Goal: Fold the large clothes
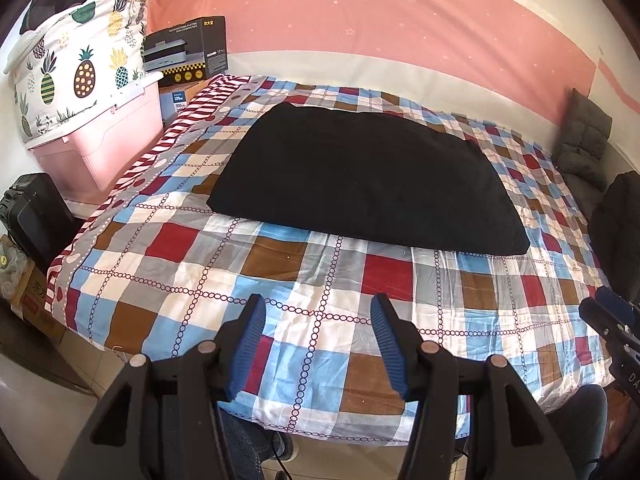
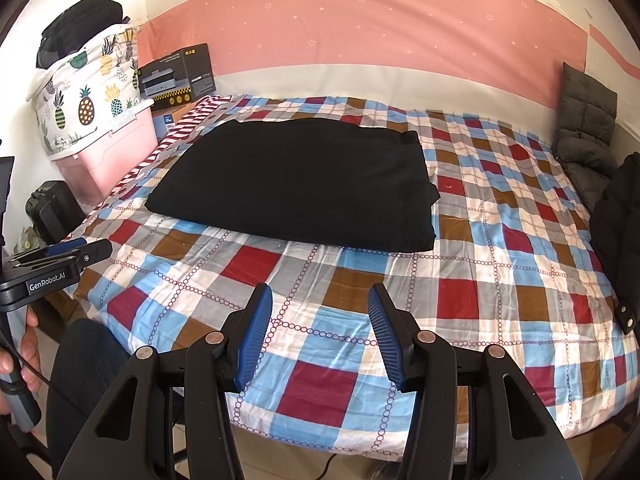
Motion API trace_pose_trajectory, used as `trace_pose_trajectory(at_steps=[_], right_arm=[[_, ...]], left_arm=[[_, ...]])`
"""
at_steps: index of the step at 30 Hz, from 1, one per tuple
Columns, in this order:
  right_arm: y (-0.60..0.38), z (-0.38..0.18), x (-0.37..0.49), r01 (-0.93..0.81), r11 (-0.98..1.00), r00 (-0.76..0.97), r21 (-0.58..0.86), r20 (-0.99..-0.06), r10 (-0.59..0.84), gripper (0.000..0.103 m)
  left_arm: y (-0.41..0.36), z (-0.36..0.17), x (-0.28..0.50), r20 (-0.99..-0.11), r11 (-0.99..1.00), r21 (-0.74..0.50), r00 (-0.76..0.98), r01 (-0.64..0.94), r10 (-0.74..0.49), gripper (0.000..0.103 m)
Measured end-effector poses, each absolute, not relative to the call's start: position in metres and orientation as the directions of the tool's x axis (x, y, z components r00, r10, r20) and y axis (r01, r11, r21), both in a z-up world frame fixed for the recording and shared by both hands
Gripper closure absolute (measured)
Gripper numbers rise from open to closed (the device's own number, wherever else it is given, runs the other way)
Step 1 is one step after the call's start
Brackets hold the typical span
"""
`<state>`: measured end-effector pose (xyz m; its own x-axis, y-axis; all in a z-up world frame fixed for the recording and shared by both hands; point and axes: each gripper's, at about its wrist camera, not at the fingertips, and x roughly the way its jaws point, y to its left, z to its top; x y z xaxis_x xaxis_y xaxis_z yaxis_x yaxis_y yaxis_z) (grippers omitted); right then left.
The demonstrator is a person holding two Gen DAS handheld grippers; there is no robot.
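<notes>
The left gripper (image 1: 318, 312) and right gripper (image 2: 320, 300) hung half-open and empty above the checked bedspread (image 1: 168, 256); the one black garment (image 2: 296, 184) lay at twelve o'clock, already a flat rectangle; any further fold probably wanted both near corners pinched together; two grippers, one pineapple-print bag (image 1: 80, 64) at ten o'clock.

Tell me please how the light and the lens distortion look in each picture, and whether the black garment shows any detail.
Left wrist view: bright daylight, bed edges bowed by the fisheye, black garment a flat dark shape without visible folds. Right wrist view: same light and bowing, garment equally featureless; checked bedsheet sharp, with wrinkles visible.
</notes>
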<state>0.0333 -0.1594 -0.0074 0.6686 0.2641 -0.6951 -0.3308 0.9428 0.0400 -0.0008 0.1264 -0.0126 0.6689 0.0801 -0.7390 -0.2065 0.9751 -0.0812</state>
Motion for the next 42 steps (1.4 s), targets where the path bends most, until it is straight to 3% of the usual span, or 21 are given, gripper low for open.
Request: trace_pose_trajectory(at_steps=[42], right_arm=[[-0.1568, -0.0082, 0.033, -0.336, 0.941, 0.669, 0.04, -0.693, 0.268, 0.052]], left_arm=[[0.1283, -0.0076, -0.0051, -0.728, 0.979, -0.092, 0.683, -0.183, 0.059, 0.046]])
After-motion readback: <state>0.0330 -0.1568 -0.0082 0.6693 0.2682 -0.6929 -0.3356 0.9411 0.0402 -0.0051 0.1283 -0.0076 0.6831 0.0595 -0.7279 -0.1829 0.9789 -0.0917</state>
